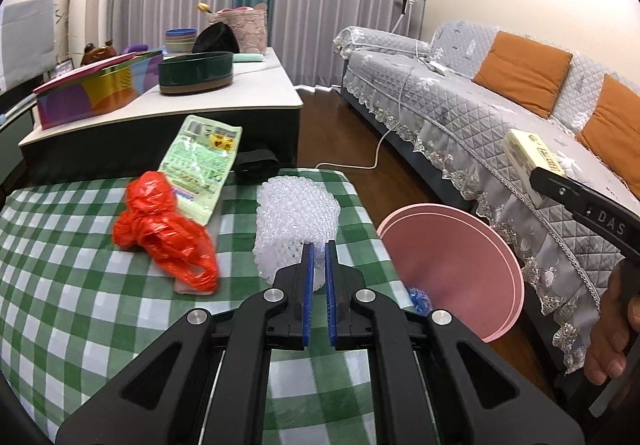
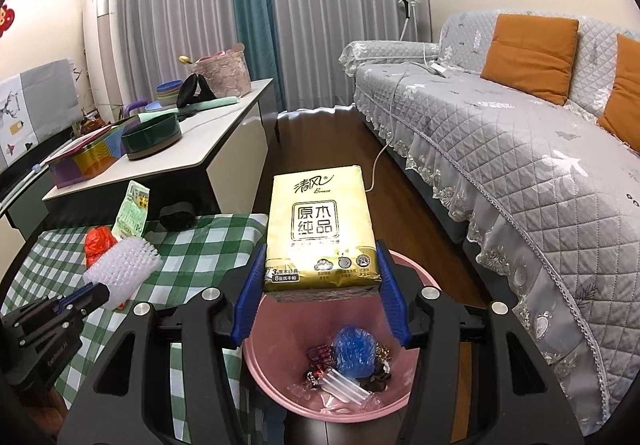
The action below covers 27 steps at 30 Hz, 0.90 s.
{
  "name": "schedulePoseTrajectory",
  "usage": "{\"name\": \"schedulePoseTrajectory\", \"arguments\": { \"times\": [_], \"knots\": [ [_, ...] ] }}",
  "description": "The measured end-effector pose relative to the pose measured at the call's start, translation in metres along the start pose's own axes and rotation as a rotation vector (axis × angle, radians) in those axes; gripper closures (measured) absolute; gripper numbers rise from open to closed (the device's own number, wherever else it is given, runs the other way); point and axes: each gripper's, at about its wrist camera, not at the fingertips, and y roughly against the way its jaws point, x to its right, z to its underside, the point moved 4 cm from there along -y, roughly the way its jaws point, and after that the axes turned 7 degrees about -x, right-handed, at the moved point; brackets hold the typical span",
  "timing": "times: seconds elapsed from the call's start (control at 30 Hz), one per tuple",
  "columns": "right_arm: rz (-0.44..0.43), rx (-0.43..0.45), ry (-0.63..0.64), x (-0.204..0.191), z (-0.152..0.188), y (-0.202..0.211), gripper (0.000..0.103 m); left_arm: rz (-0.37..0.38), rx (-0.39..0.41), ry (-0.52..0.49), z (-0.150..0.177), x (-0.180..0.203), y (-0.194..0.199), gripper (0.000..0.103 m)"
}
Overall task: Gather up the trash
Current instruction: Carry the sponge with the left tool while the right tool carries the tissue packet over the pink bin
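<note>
My left gripper (image 1: 319, 247) is shut on a white foam net (image 1: 296, 221), held just above the green-checked table (image 1: 80, 285); the right wrist view shows that gripper (image 2: 94, 293) and the net (image 2: 124, 269) too. My right gripper (image 2: 320, 251) is shut on a gold tissue pack (image 2: 320, 221), which hangs over the pink bin (image 2: 276, 325). From the left wrist the pack (image 1: 524, 153) and the bin (image 1: 452, 245) appear at the right. A red plastic bag (image 1: 160, 229) and a green-white packet (image 1: 200, 165) lie on the table.
The bin holds a blue crumpled bag (image 2: 354, 349) and wrappers. A black item (image 1: 256, 161) sits at the table's far edge. A white low table (image 1: 224, 101) with containers stands behind. A grey sofa (image 2: 500, 149) runs along the right, with a white cable (image 1: 384, 149) on the floor.
</note>
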Motion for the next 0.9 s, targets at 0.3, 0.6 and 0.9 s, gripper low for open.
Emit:
{"name": "schedulePoseTrajectory", "arguments": {
  "times": [0.3,0.6,0.9],
  "knots": [
    [0.011,0.009,-0.030,0.012,-0.007,-0.008,0.050,0.023,-0.012,-0.035,-0.011,0.025,-0.015,0.098],
    [0.023,-0.003,-0.065,0.024,-0.009,-0.017,0.050,0.051,-0.018,-0.062,-0.020,0.048,-0.031,0.098],
    [0.037,-0.020,-0.111,0.041,-0.009,-0.026,0.050,0.074,-0.028,-0.103,-0.022,0.072,-0.045,0.098]
  ]
}}
